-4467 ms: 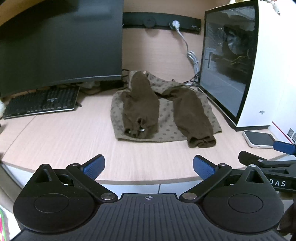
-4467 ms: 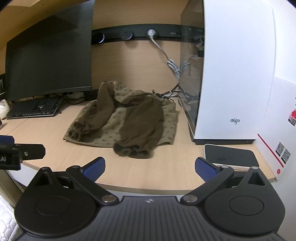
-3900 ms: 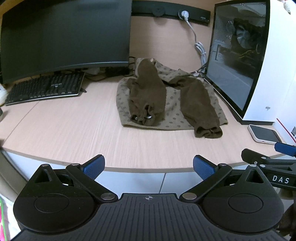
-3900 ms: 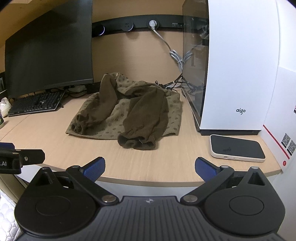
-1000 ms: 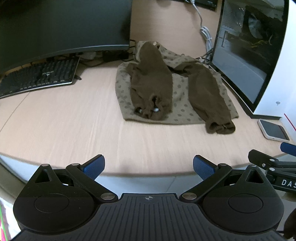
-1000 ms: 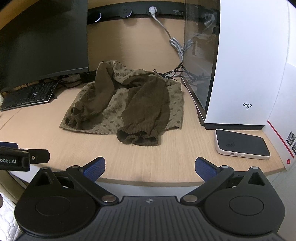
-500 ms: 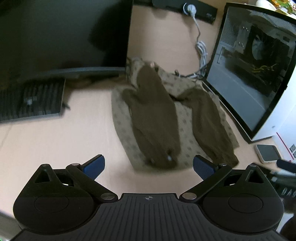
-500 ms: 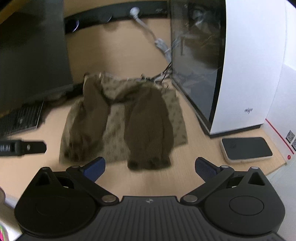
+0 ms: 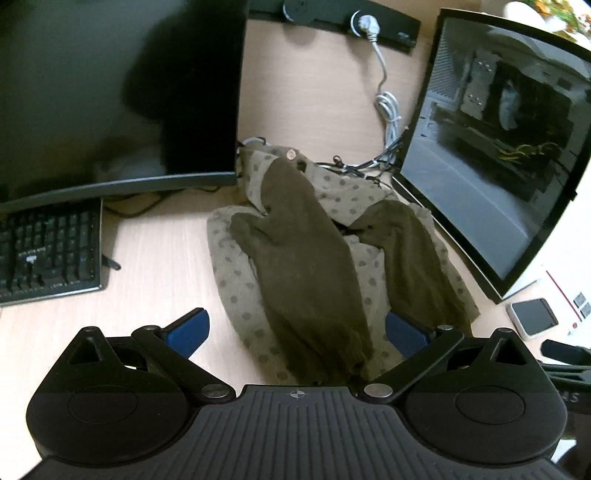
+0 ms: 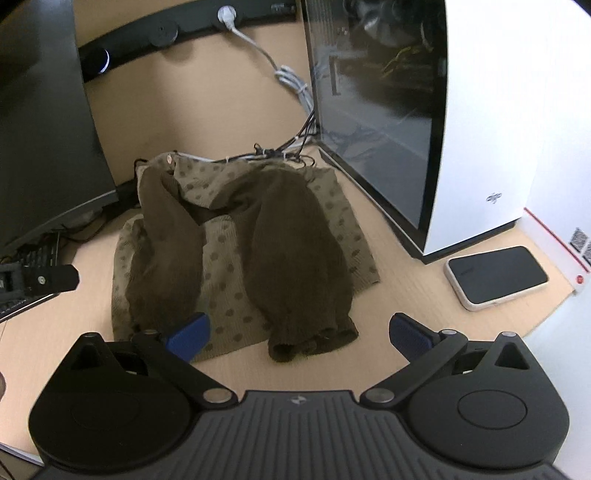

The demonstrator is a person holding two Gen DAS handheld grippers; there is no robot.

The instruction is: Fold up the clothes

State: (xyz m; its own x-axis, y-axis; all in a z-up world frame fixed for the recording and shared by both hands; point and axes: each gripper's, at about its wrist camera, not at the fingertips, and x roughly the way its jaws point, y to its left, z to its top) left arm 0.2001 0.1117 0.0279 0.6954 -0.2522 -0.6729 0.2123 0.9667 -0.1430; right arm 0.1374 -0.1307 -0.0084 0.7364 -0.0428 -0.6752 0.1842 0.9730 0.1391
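While you hold both tools over the near edge of the desk point(image 10: 399, 258), your left gripper point(image 9: 295, 328) has its blue-tipped fingers point(image 9: 188, 326) spread wide, one over bare wood and the other over the cloth. Your right gripper point(image 10: 299, 334) is spread just as wide and pinches nothing; its left fingertip overlaps the cloth's near hem, its right one hangs over bare wood.

Just past the fingers lies the sweater point(image 9: 325, 254), an olive knit with darker dots, spread on the light wood with its hem toward the near edge. Both dark brown sleeves are folded down over the front: the left sleeve point(image 9: 306, 266) runs to the hem, and the right sleeve point(image 10: 295, 258) ends in a bunched cuff hanging over the hem onto the wood.

Toward the right edge, a phone point(image 10: 496, 275) lies flat, well apart from the sweater. Behind it stands a white computer case point(image 10: 476, 122) with a dark glass side, close to the sweater's right side.

On the left side, a black keyboard point(image 9: 48, 254) sits in front of a dark monitor point(image 9: 114, 88), whose lower corner reaches the sweater's collar.

Farthest back, tangled cables point(image 10: 291, 79) climb the wood wall to a black socket strip point(image 9: 351, 18).
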